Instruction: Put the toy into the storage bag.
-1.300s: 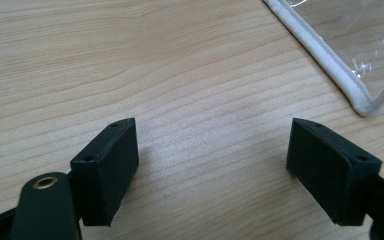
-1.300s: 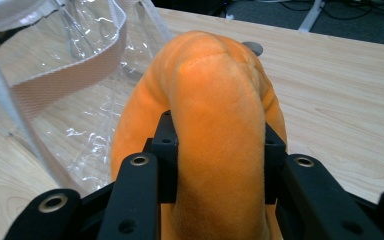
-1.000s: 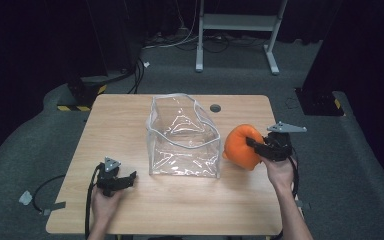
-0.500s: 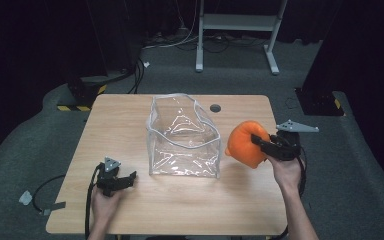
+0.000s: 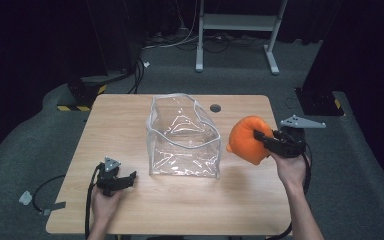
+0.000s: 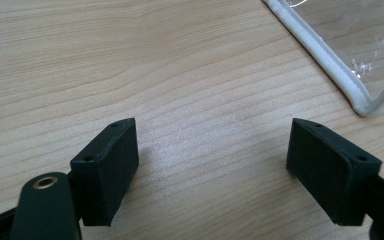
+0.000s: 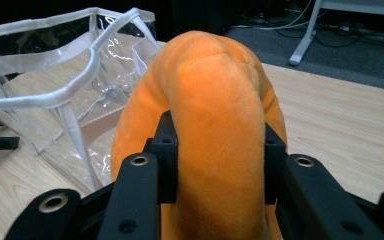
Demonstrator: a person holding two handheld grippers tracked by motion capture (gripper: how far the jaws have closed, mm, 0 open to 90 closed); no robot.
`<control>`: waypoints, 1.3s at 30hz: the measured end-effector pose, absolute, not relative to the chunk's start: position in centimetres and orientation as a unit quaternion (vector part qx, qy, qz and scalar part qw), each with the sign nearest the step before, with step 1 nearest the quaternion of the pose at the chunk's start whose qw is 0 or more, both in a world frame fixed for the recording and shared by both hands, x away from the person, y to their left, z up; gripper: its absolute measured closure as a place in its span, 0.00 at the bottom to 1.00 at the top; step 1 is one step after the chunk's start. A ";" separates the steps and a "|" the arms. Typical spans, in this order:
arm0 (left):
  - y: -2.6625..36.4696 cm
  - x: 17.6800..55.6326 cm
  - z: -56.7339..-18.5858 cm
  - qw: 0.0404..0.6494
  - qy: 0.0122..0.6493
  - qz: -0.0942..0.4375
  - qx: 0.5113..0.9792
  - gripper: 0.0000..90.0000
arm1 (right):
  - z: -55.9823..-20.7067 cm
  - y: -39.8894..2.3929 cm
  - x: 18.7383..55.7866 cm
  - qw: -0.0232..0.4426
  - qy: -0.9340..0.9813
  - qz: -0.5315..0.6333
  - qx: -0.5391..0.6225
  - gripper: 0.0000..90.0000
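Right gripper (image 5: 258, 137) squeezes a soft, fuzzy orange plush (image 5: 245, 139) between its black jaws, lifted above the pale woodgrain counter (image 5: 180, 205), just right of the clear, white-trimmed plastic bag (image 5: 182, 137). Left gripper (image 5: 130, 177) rests low on the counter with jaws spread wide, nothing between them, near the bag's front left corner

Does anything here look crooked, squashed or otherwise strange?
The clear bag in the middle of the table slumps, its white-trimmed rim wavy rather than square. The orange plush toy bulges where the right gripper pinches it. Nothing looks spilled or broken.
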State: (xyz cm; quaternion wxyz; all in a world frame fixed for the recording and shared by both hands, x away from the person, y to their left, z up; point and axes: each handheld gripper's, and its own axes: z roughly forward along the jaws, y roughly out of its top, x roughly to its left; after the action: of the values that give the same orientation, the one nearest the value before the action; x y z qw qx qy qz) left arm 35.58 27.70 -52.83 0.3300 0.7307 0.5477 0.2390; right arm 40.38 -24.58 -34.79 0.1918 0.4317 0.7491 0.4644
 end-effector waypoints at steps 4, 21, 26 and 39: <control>27.7 35.6 -52.8 0.330 0.548 0.239 0.731 0.23 | -34.2 -24.5 40.2 0.193 0.750 0.467 0.426 0.72; 27.7 35.6 -52.8 0.330 0.548 0.239 0.731 0.23 | -32.2 -24.5 39.9 0.193 0.747 0.477 0.420 0.72; 27.7 35.6 -52.8 0.330 0.548 0.239 0.731 0.23 | -31.8 -24.3 39.8 0.195 0.749 0.477 0.417 0.72; 27.7 35.6 -52.8 0.330 0.548 0.239 0.731 0.23 | -30.7 -23.9 39.8 0.196 0.749 0.484 0.408 0.72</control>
State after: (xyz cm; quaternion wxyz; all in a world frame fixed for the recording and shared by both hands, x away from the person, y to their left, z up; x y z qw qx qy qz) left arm 35.57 27.70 -52.83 0.3301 0.7307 0.5478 0.2388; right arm 39.83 -23.92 -30.71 0.1957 0.4076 0.7494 0.4836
